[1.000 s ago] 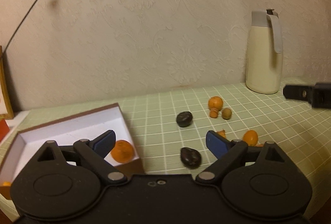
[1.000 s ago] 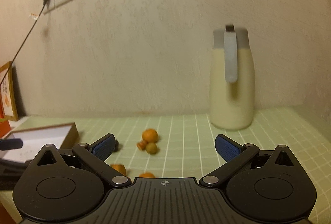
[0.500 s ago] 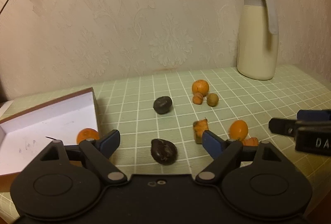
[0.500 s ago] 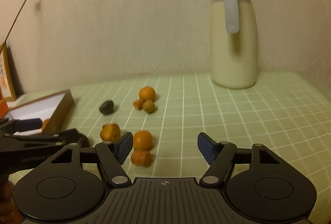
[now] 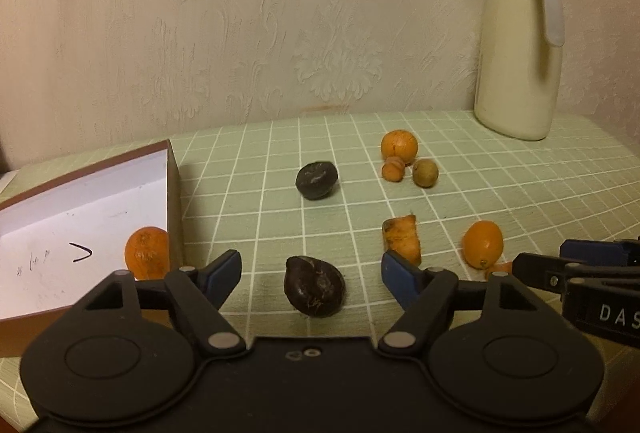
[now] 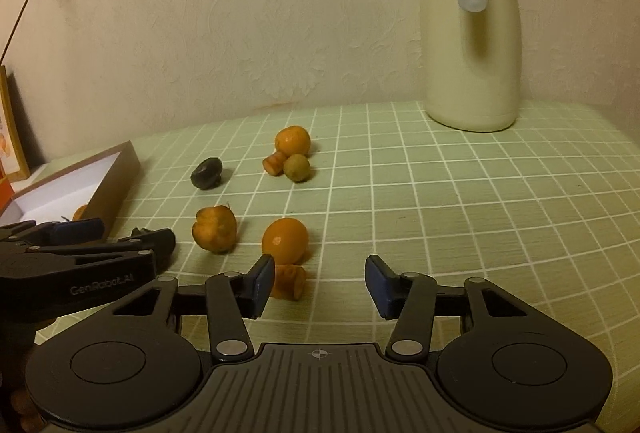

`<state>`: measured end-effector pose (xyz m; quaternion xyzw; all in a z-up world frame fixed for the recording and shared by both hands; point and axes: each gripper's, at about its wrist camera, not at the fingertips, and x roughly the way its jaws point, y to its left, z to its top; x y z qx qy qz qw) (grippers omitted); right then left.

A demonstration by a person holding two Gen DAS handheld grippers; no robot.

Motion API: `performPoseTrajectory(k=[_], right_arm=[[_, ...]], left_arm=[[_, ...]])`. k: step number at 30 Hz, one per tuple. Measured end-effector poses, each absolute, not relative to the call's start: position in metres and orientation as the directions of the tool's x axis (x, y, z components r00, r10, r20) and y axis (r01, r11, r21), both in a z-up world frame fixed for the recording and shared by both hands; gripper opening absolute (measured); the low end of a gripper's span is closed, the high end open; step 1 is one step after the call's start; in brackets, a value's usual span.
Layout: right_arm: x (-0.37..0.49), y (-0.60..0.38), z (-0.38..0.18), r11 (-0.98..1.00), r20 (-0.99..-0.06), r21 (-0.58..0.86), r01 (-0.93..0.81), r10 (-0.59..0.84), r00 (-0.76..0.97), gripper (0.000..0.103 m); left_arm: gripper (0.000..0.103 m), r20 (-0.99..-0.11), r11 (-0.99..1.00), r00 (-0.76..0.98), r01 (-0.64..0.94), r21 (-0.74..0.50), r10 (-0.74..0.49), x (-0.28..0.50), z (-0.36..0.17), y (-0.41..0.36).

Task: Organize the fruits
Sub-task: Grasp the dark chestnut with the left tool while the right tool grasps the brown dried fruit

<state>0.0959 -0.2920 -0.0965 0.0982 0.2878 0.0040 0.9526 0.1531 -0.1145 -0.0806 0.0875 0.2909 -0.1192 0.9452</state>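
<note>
My left gripper [image 5: 311, 271] is open, low over the checked tablecloth, with a dark fruit [image 5: 314, 291] lying between its fingers, untouched. A second dark fruit [image 5: 317, 180] lies further back. An orange fruit [image 5: 146, 252] sits in the white-lined box [image 5: 80, 209] at left. My right gripper [image 6: 319, 283] is open and empty; a small orange piece [image 6: 289, 281] lies by its left finger, an orange fruit [image 6: 285, 239] just beyond, and a torn orange piece [image 6: 214, 228] to the left. A far cluster holds an orange [image 6: 292, 140], a small stub [image 6: 274, 163] and a greenish fruit [image 6: 296, 167].
A cream thermos jug [image 6: 470, 25] stands at the back right against the wall. A picture frame [image 6: 12, 125] leans at far left. A cable [image 6: 28, 1] hangs from a wall socket. Each gripper shows in the other's view: the right one [image 5: 580, 273] and the left one [image 6: 80, 253].
Both grippers have dropped lower and moved in toward the fruit. The left now brackets the near dark fruit; the right has narrowed a little and come up to the small orange piece.
</note>
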Motion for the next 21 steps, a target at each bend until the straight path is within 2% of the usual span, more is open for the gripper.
performPoseTrajectory(k=[2,10,15,17,21], right_arm=[[0.1,-0.29,-0.099,0.981,-0.555,0.191,0.047,0.068,0.829,0.052],[0.106,-0.283,-0.107,0.976,-0.561,0.215,0.032,0.097,0.822,0.051],[0.109,-0.278,-0.108,0.971,-0.558,0.239,0.021,0.119,0.821,0.051],[0.11,-0.277,-0.109,0.969,-0.561,0.245,0.014,0.13,0.817,0.046],[0.112,-0.274,-0.11,0.969,-0.561,0.246,0.014,0.131,0.817,0.045]], left_arm=[[0.069,-0.578,0.957,0.798,0.273,0.095,-0.17,0.155,-0.083,-0.115],[0.052,-0.605,0.956,0.775,0.285,0.076,-0.183,0.161,-0.09,-0.115],[0.03,-0.621,0.955,0.76,0.29,0.062,-0.191,0.165,-0.095,-0.116],[0.026,-0.62,0.958,0.763,0.281,0.063,-0.184,0.166,-0.095,-0.115],[0.025,-0.622,0.959,0.759,0.28,0.046,-0.192,0.166,-0.094,-0.113]])
